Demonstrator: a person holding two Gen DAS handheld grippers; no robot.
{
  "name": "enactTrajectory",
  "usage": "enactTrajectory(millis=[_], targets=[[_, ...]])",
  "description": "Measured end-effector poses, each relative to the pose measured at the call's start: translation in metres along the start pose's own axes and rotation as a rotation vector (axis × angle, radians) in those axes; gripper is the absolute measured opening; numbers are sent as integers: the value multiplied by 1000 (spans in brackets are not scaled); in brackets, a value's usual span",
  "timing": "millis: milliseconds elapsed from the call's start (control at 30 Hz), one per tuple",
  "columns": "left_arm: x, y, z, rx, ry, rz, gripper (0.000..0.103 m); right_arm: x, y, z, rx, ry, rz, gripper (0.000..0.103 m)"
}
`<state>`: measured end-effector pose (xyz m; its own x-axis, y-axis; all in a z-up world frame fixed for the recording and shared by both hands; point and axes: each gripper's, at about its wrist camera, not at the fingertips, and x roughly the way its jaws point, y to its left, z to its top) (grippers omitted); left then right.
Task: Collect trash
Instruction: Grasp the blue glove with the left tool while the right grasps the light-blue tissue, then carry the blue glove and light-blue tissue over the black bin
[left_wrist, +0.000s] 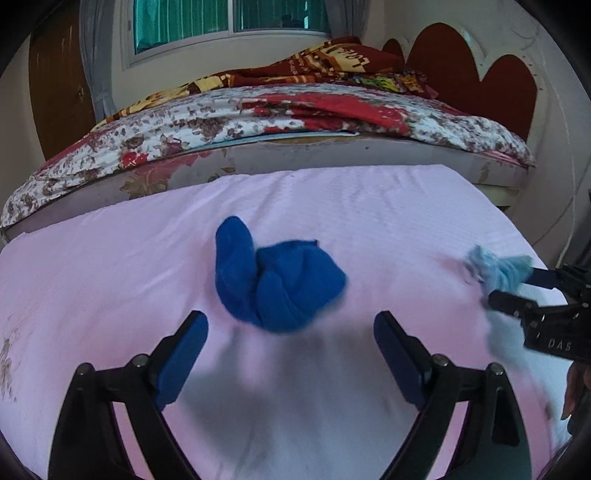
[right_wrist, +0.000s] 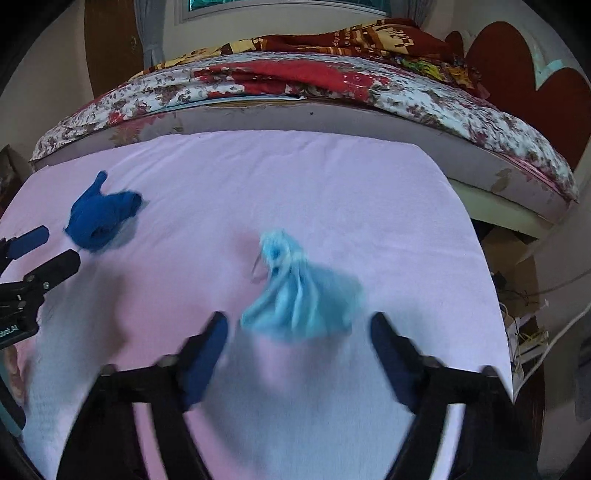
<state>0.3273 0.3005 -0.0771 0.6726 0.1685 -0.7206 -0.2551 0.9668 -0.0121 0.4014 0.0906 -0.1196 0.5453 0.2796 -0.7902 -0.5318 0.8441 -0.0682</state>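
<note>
Nothing collected yet: left gripper (left_wrist: 291, 325) gapes wide just short of the dark wad (left_wrist: 275, 278) mid-sheet (left_wrist: 332, 199), right gripper (right_wrist: 299, 328) equally wide around the pale wad (right_wrist: 299, 299) beside it.

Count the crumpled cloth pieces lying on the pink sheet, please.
2. The dark blue cloth lies ahead of the open left gripper; the light blue cloth lies ahead of the open right gripper. None seems hidden.
</note>
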Motion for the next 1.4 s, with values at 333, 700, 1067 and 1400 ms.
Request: enactTrajectory(millis=[333,700,1067,1400], targets=[[35,9,22,-15,44,-29,85,37,9,47,20,31,23,45],[44,9,19,-21,58,-42,52,30,10,31,-7,47,14,51],[23,15,13,-31,14,-67,38,16,23,26,-14,20,62,35],[-9,19,-1,0,-23,-14,37,-26,46,28,-51,-38,83,33]])
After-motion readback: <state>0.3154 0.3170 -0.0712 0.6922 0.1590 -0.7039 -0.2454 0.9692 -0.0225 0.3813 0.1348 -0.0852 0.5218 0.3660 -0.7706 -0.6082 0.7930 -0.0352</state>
